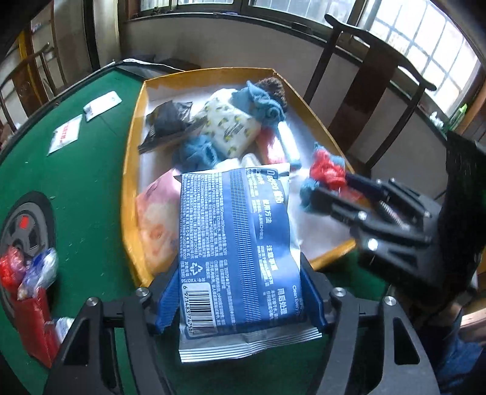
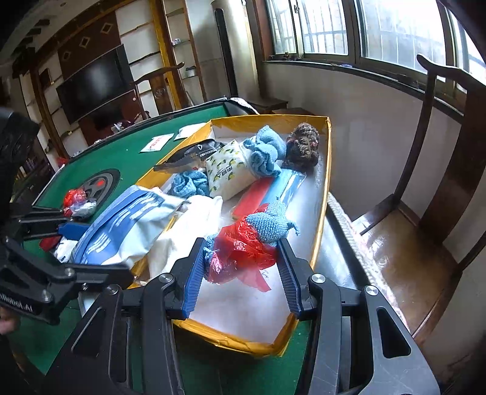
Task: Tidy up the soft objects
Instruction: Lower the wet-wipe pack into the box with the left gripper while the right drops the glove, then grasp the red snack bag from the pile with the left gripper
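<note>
Over the yellow-rimmed cardboard tray, the left gripper clamps a blue-and-white printed soft wipes pack by its lower half. It looks light, slick and squashy. The right gripper, part-closed, pinches crinkly red plastic film bundled with a pale blue knitted cloth.

Blue-and-white wipes pack, yellow-rimmed box

Room around the green tabletop
A dark wooden chair stands by the windows; perhaps a television hangs opposite.
</note>
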{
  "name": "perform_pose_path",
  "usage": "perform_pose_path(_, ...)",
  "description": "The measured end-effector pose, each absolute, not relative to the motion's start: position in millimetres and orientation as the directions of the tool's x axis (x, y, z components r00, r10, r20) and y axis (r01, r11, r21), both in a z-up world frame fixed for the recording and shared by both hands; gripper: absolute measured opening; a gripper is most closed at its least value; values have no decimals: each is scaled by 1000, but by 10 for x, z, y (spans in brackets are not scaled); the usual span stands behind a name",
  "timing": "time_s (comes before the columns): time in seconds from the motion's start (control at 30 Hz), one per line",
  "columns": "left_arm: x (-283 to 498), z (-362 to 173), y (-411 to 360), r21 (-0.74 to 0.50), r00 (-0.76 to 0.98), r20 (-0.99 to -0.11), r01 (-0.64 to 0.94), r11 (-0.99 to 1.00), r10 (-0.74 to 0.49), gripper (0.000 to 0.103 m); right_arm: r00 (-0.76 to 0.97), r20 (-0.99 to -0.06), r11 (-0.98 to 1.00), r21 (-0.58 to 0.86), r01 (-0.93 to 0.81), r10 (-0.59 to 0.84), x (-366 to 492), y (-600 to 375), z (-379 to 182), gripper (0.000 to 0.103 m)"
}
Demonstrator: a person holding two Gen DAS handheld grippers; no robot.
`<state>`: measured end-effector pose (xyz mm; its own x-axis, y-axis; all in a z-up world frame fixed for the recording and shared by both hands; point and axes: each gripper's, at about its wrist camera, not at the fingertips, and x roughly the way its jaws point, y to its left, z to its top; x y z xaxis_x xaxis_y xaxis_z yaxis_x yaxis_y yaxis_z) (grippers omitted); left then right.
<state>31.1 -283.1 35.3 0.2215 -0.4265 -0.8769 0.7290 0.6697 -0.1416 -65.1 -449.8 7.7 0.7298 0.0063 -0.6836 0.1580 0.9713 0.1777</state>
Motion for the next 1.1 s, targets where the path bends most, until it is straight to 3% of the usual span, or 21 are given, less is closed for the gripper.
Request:
perform_pose_path(0.3,518,297,-3081,-168,272,-849,676,718,-454,69,670,-740,991,44,127,-53,-432,-4487,98,46)
perform_pose_path(0.43,601,251,-3160,-235,239,-828,673,701,-507,70,647,-759,997,-39,61,-69,-404,-4414,71,50)
perform_pose_path(0.53,663,126,-3239,-277,192,-842,649,708,-505,70,667,-729,987,-153,58,-152,-479,-4340,107,63)
perform_pose_path(0.57,665,110,-3245,-282,195,-839,643,712,-508,70,681,-711,981,-185,57,-173,-535,-4323,127,74)
perform_pose_path(0.6,654,119,-3240,-286,202,-833,641,713,-515,71,689,-702,979,-194,62,-183,-565,-4336,148,79)
perform_pose_path(0.77,578,282,-3126,-349,190,-791,640,684,-582,71,729,-671,991,-98,93,-135,-802,-4463,292,79)
perform_pose_path(0.97,335,668,-2834,-348,263,-721,663,663,-641,71,770,-625,990,-48,132,-133,-1009,-4394,507,79)
perform_pose_path(1.1,208,798,-2478,-328,323,-693,655,681,-644,71,786,-616,996,29,88,-52,-1020,-4239,623,79)
